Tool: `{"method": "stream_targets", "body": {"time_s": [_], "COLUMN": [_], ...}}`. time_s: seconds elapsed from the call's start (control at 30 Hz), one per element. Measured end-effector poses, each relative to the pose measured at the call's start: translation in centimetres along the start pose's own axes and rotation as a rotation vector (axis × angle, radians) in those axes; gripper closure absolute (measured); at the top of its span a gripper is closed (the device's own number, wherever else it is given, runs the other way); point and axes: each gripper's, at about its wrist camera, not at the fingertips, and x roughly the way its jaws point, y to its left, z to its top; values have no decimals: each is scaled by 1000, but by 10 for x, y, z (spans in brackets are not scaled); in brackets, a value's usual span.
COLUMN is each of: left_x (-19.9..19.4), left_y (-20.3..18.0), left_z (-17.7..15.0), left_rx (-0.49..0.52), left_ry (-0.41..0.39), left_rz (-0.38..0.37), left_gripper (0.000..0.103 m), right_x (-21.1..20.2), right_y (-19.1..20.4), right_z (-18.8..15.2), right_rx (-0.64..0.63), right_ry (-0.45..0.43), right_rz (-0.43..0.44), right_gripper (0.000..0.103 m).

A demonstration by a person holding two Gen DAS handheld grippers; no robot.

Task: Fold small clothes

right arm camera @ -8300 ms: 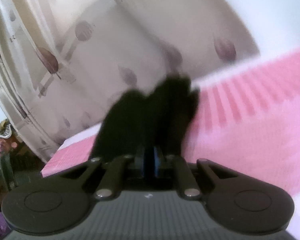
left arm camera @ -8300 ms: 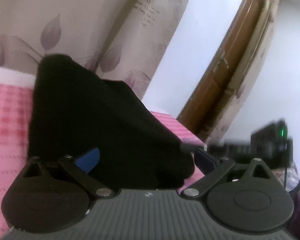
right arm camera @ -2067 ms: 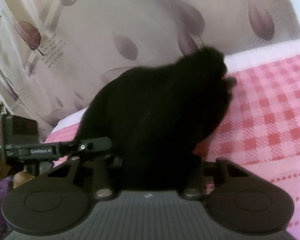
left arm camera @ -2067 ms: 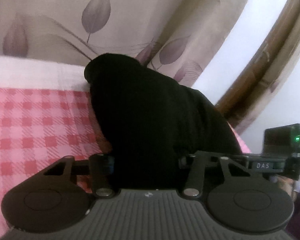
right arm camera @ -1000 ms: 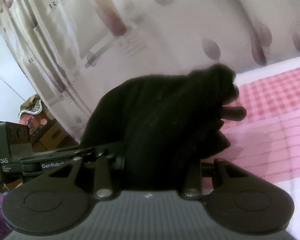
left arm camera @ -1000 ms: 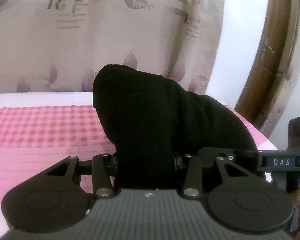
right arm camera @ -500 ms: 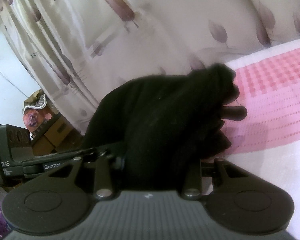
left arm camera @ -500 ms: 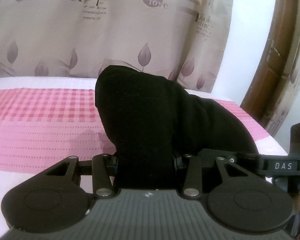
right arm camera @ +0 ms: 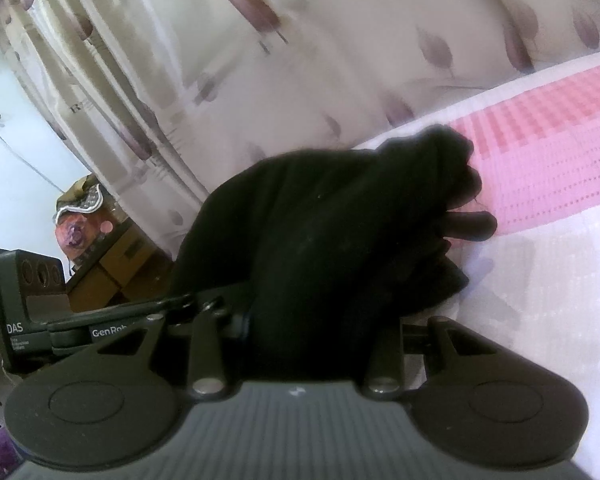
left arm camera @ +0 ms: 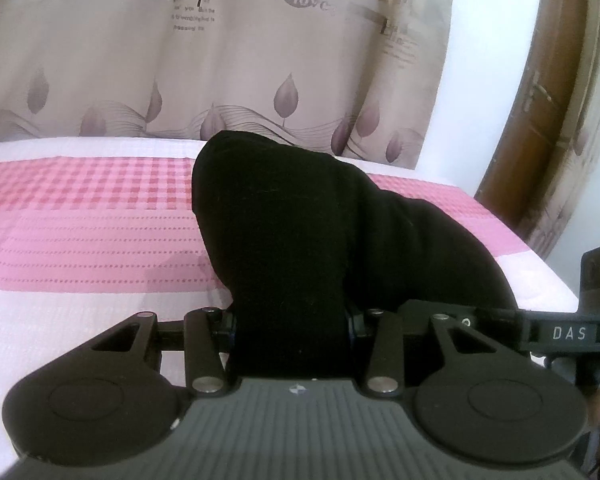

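Note:
A black garment (left arm camera: 300, 232) is bunched between both grippers and held over the pink and white bedspread (left arm camera: 80, 232). My left gripper (left arm camera: 290, 328) is shut on one thick bundle of it, and the cloth hides the fingertips. My right gripper (right arm camera: 320, 324) is shut on the other bundle of the same black garment (right arm camera: 332, 220), whose loose ends hang out to the right. The right gripper's body (left arm camera: 560, 332) shows at the right edge of the left wrist view. The left gripper's body (right arm camera: 40, 312) shows at the left of the right wrist view.
A leaf-print curtain (left arm camera: 220, 60) hangs behind the bed. A brown wooden door (left arm camera: 540, 100) stands at the right. Cardboard boxes and clutter (right arm camera: 96, 236) sit beside the bed in the right wrist view.
Both grippers have tilted and drawn back from the curtain with the garment still gripped. More white bedspread shows under them. The garment's shape is unchanged.

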Motion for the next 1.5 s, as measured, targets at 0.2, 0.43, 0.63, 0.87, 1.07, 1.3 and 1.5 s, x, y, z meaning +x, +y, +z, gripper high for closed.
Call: {"method": "stream_targets", "body": {"time_s": [0.2,0.43,0.63,0.87,1.07,1.3,1.5], "left_x": [-5,-9,-8,1,22,23,9], "left_y": [3,6,8,13,25,35,25], "left_z": [-6,-11,-12,-16,-25,-37,-32], "left_rx": [-10,-19,-33,-43,-58,-53,-2], "left_ry": [-3,-15,-15,-4,22,-54,-114], "left_rz": [4,7,9,17,29,97,183], "left_gripper": [59,59,59,58,48,1,0], "right_x": [-2,-2,2,9,21,13,-18], "right_y": [5,8,7,1,-13,-41,-17], "right_z": [-8,-10,-9,-10,-17,-36,-39], "right_rx": [-9,-21,-28,-28,-10,94,19], "right_ry": [4,6,12,19,44,10,-123], "right_rz": [-1,2,7,8,-15,-15,-89], "right_gripper": [64,64,64,64,63,56,46]}}
